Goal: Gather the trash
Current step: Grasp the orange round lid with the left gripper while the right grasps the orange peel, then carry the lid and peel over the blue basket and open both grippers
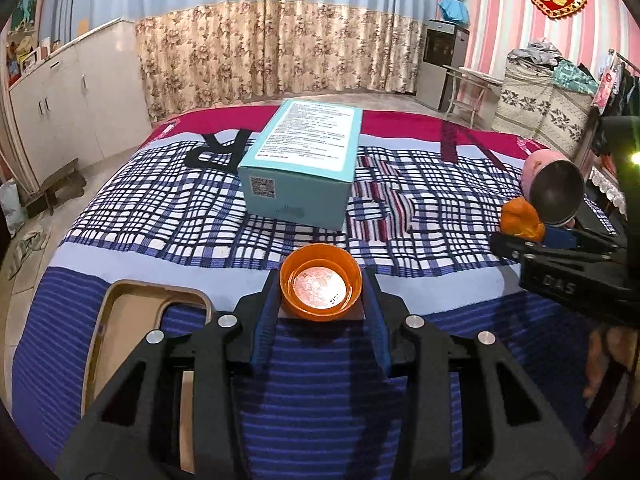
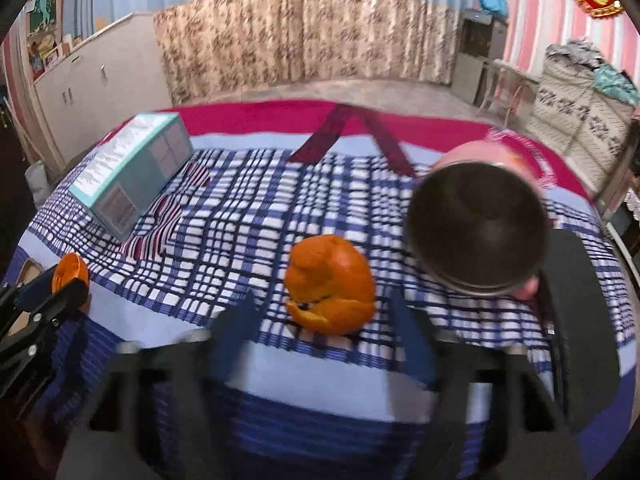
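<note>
We get only a smear of the right gripper in its own view: blue pads and black frame blurred, so we cannot judge whether they touch the crumpled orange peel. At two o'clock, the pink bowl with a dark metal inside is soft-edged too. In the left wrist view, the shallow beige tray at eight o'clock sits partly behind the black gripper frame. The teal cardboard box carries print too small for us to read.

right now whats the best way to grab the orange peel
Grip the orange peel across its domed upper half, coming down from the near side with the right gripper. It sits curled and hollow on the bedspread; the bowl crowds its right.
</note>
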Motion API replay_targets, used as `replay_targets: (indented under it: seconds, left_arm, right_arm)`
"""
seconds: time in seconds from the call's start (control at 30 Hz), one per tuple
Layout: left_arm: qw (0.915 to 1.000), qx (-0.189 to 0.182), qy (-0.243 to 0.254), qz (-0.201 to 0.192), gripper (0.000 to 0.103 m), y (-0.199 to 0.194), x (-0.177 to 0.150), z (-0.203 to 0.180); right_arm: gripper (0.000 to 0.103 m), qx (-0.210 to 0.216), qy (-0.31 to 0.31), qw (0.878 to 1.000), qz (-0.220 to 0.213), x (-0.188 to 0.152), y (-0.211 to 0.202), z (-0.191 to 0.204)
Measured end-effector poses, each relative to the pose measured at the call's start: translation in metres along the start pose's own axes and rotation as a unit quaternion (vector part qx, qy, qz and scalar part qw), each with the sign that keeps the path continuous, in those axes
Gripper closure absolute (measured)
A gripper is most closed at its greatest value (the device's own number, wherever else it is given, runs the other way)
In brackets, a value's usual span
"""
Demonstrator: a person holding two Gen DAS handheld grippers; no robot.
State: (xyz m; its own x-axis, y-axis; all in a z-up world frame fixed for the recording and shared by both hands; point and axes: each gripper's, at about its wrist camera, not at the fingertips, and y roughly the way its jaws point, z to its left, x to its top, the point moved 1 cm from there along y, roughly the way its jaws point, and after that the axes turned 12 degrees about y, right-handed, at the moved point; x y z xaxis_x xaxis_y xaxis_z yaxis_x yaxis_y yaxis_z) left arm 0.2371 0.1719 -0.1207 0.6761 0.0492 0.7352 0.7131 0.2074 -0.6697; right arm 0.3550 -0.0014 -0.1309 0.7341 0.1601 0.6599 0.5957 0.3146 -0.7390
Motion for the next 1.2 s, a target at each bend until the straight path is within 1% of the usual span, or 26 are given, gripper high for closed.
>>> replay_targets:
  seconds: [0.03,0.07,0.1,0.23,0.4,0.53,0.63,0.73,0.8,0.83,0.87,0.93,0.97,1.03,1.07,1.17,1.2]
  left_arm:
    - [1.0000,0.000,0.000,0.001,0.064,0.000,-0.001,0.001]
    - [1.0000,-0.002,0.000,0.002,0.064,0.002,0.000,0.001]
    - [1.0000,-0.003,-0.002,0.004,0.064,0.003,0.000,0.001]
    - [1.0000,-0.004,-0.001,0.001,0.064,0.003,0.000,0.001]
    - [0.9992,-0.014,0.031,-0.019,0.064,-0.009,0.006,-0.015]
    - [0.9969,-0.044,0.051,-0.041,0.064,-0.034,0.015,-0.043]
    - [0.9931,-0.067,0.068,-0.068,0.064,-0.058,0.027,-0.071]
    - [0.9864,-0.097,0.087,-0.100,0.064,-0.086,0.041,-0.106]
    - [0.9822,-0.114,0.098,-0.112,0.064,-0.099,0.047,-0.126]
    - [0.9790,-0.126,0.106,-0.119,0.064,-0.108,0.051,-0.142]
    - [0.9766,-0.135,0.112,-0.125,0.064,-0.115,0.052,-0.154]
    - [0.9709,-0.153,0.125,-0.136,0.064,-0.129,0.057,-0.182]
    - [0.9681,-0.161,0.131,-0.141,0.064,-0.136,0.058,-0.195]
    - [0.9625,-0.181,0.139,-0.147,0.064,-0.146,0.060,-0.221]
    - [0.9598,-0.191,0.143,-0.148,0.064,-0.150,0.060,-0.234]
    - [0.9511,-0.211,0.167,-0.152,0.064,-0.162,0.058,-0.279]
    - [0.9475,-0.216,0.178,-0.155,0.064,-0.166,0.056,-0.294]
  right_arm:
    - [0.061,0.002,0.000,1.000,-0.005,-0.001,-0.002,0.000]
    - [0.069,0.006,0.002,1.000,-0.010,-0.002,-0.005,0.000]
    - [0.073,0.008,0.007,1.000,-0.018,-0.004,-0.012,-0.003]
    - [0.076,0.003,0.020,0.999,-0.047,-0.020,-0.040,-0.019]
    - [0.076,-0.003,0.067,0.994,-0.081,-0.043,-0.096,-0.060]
    - [0.076,-0.036,0.086,0.989,-0.115,-0.067,-0.149,-0.092]
    - [0.076,-0.062,0.111,0.981,-0.146,-0.081,-0.196,-0.123]
    - [0.076,-0.091,0.147,0.969,-0.177,-0.100,-0.245,-0.158]
    - [0.076,-0.114,0.170,0.959,-0.198,-0.110,-0.273,-0.181]
    - [0.076,-0.127,0.180,0.953,-0.208,-0.116,-0.285,-0.191]
    - [0.076,-0.142,0.196,0.944,-0.223,-0.124,-0.300,-0.206]
    - [0.076,-0.165,0.220,0.931,-0.239,-0.137,-0.318,-0.227]
    - [0.076,-0.182,0.235,0.922,-0.248,-0.145,-0.328,-0.243]
    - [0.076,-0.210,0.252,0.909,-0.257,-0.155,-0.337,-0.262]
    - [0.076,-0.226,0.266,0.901,-0.260,-0.164,-0.344,-0.277]
    - [0.076,-0.245,0.299,0.883,-0.266,-0.183,-0.358,-0.307]
    - [0.076,-0.250,0.305,0.879,-0.267,-0.187,-0.361,-0.314]
